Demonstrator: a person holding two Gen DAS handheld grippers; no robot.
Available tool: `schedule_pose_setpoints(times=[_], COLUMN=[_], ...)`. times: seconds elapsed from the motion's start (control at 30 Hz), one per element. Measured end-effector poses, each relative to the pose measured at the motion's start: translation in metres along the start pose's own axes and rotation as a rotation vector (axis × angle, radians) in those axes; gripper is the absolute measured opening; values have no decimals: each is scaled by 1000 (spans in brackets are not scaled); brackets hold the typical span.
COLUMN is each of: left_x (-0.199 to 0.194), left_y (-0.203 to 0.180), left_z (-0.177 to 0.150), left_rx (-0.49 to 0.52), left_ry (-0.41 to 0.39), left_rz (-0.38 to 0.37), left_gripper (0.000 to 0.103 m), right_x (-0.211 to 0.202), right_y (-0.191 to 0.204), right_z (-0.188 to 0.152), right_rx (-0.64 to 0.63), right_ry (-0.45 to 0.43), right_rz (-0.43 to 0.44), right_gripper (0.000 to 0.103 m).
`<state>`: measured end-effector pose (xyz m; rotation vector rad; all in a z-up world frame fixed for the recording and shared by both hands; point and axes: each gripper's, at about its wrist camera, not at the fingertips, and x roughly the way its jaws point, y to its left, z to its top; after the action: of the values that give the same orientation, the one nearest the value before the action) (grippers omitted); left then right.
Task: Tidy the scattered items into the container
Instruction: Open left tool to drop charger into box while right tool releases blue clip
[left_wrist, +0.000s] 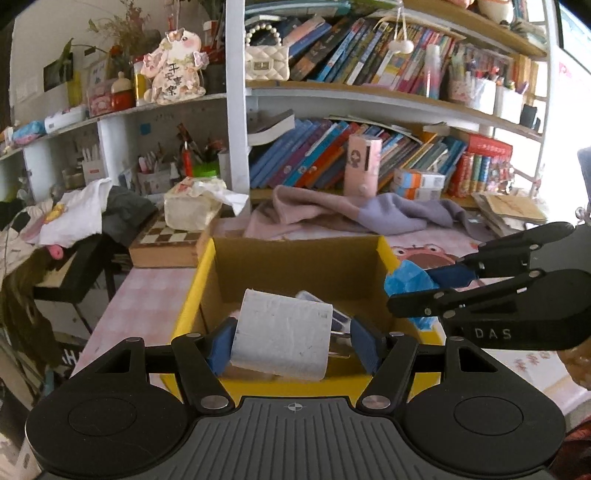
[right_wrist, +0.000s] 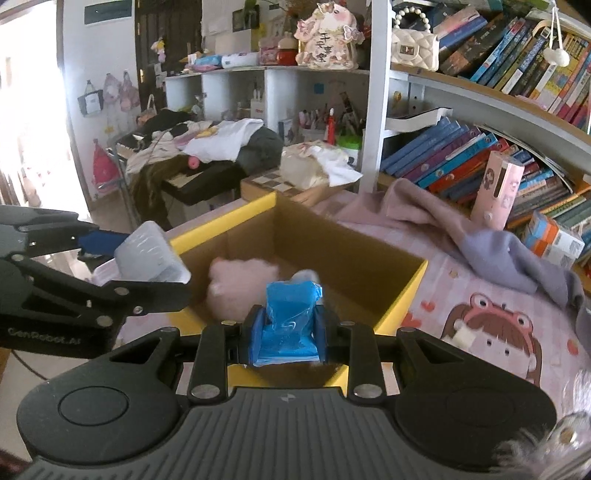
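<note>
Cardboard box, yellow-rimmed, already held a pink fluffy toy. Over it, the left gripper pinched a white plastic block, and the right gripper clamped a blue packet.

Bright daylight, window glare blown out, fisheye-bent edges.

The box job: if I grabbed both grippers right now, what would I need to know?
Left gripper: shut on a white charger, held over the yellow cardboard box.
Right gripper: shut on a blue plastic packet, also at the box.
Done: a pink fluffy thing lies inside the box.
Left: let go of both things into the box.
</note>
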<state>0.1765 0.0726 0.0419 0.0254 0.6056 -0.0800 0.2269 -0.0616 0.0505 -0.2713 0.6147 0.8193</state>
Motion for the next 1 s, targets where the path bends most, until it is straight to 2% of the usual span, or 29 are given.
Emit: schedule_pose_setpoints(times=[0.2,0.27,0.4,0.5,0.67,0.8,1.0], left_x=[44,61,102,137,189,210,212], left_y=[11,14,21,27,32,26,25], left_z=[18,25,42,53,62,57,58], left_rx=[27,60,136,199,234,292,314], left_ry=[47,67,153,223,353,422,423], left_rz=[7,-12,-80,-81,-74,-62,-63], left_gripper=[66,66,67,66,66,66,67], right_x=[53,71,113,143,185,204,205], right_y=[-22,-28,-44,-52,-61,-60,-58], right_z=[22,30,45,53,53,47,47], right_rx=[-31,-46,-72,-133,-183,-219,-254], right_ry=[44,63,157,228,340,403,413], right_rz=[-5,1,34,53,76,75,80], right_gripper=[26,26,26,26,26,26,27])
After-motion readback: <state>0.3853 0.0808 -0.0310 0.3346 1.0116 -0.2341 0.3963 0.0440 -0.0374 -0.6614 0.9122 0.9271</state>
